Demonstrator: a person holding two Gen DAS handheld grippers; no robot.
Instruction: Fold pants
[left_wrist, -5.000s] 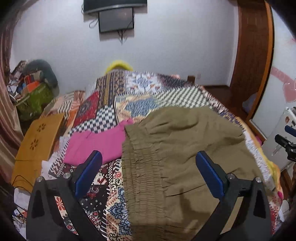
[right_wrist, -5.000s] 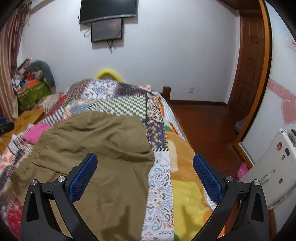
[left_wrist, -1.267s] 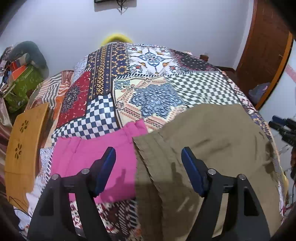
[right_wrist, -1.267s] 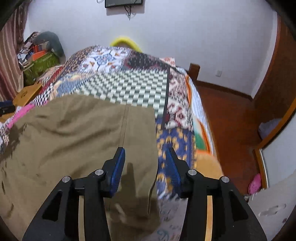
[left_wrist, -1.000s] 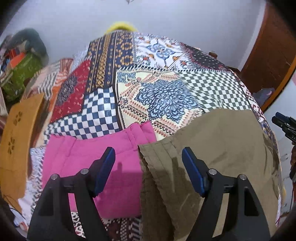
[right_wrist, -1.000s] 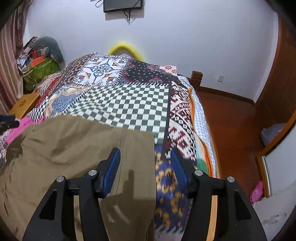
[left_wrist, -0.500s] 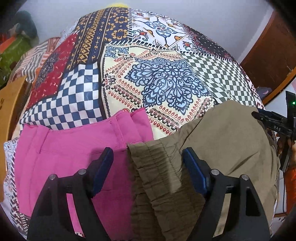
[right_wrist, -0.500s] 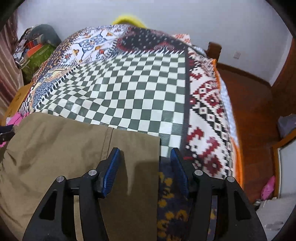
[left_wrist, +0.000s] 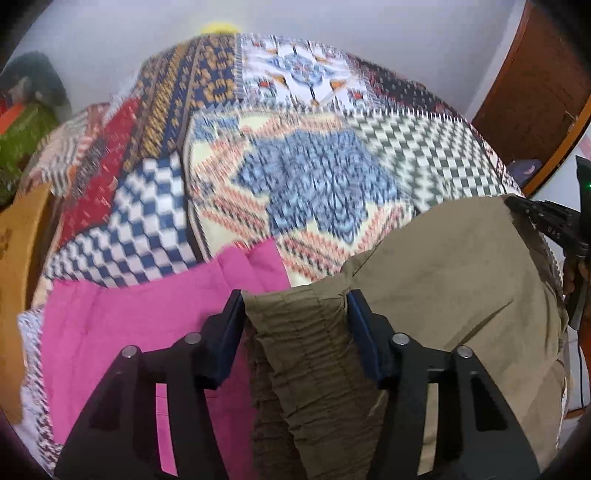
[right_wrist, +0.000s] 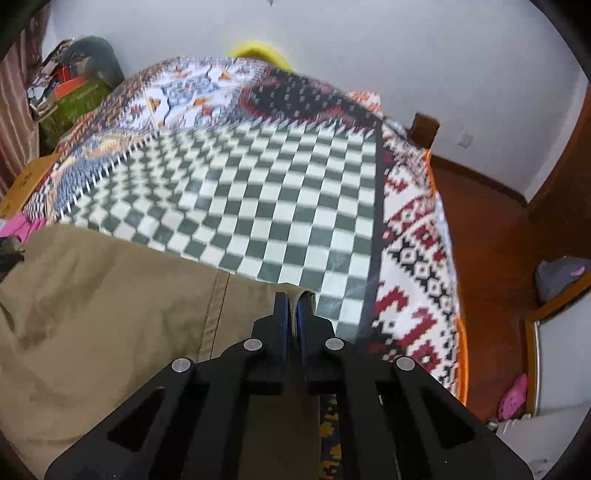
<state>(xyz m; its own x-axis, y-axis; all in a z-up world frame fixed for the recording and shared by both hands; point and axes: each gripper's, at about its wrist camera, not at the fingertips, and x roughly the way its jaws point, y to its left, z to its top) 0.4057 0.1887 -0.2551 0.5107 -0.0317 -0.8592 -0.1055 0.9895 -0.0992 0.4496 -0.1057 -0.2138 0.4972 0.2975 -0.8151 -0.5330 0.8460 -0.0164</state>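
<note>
Olive-brown pants (left_wrist: 436, 280) lie across the patchwork bed. In the left wrist view my left gripper (left_wrist: 295, 306) has its blue pads closing on the bunched elastic waistband (left_wrist: 303, 332), which fills the gap between them. In the right wrist view my right gripper (right_wrist: 291, 299) is shut on the far corner of the pant leg hem (right_wrist: 255, 295), at the edge of the green checked patch. The right gripper also shows at the right edge of the left wrist view (left_wrist: 554, 229).
A pink garment (left_wrist: 147, 325) lies left of the pants, partly under them. The patchwork bedspread (left_wrist: 314, 177) stretches ahead to the white wall. A wooden board (left_wrist: 18, 258) and clutter stand at the left. The wooden floor (right_wrist: 491, 229) and the bed edge are at the right.
Both grippers came down to the pants. The right gripper closed fully on the hem corner. The left gripper's fingers narrowed from wide open onto the waistband, which has bunched up.
</note>
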